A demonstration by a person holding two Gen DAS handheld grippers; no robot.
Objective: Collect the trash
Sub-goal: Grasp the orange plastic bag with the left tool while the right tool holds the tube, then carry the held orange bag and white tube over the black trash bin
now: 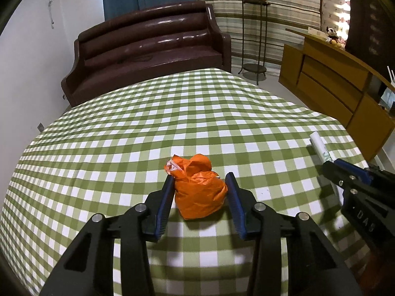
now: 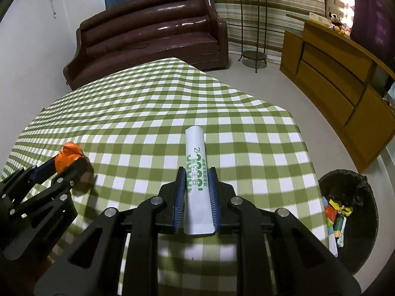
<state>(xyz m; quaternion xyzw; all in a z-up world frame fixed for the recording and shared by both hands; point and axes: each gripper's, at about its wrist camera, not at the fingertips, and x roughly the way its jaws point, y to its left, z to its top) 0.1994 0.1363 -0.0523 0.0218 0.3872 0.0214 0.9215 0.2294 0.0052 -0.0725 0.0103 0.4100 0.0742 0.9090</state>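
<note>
A crumpled orange plastic bag (image 1: pixel 200 192) lies on the green-and-white checked tablecloth (image 1: pixel 172 113). My left gripper (image 1: pixel 200 175) stands around it, with both blue pads touching its sides; the right wrist view shows the bag (image 2: pixel 70 153) pinched between that gripper's tips (image 2: pixel 68 160). My right gripper (image 2: pixel 197 169) is shut on a long white sachet (image 2: pixel 195 145) with green print, which sticks out forward over the cloth. In the left wrist view the same sachet (image 1: pixel 321 145) and the right gripper (image 1: pixel 333 166) appear at the right edge.
A round black-lined trash bin (image 2: pixel 345 174) holding several wrappers stands on the floor off the table's right edge. A dark brown sofa (image 1: pixel 153 49) sits behind the table. A wooden cabinet (image 1: pixel 333 83) and a metal plant stand (image 1: pixel 254 37) are at the back right.
</note>
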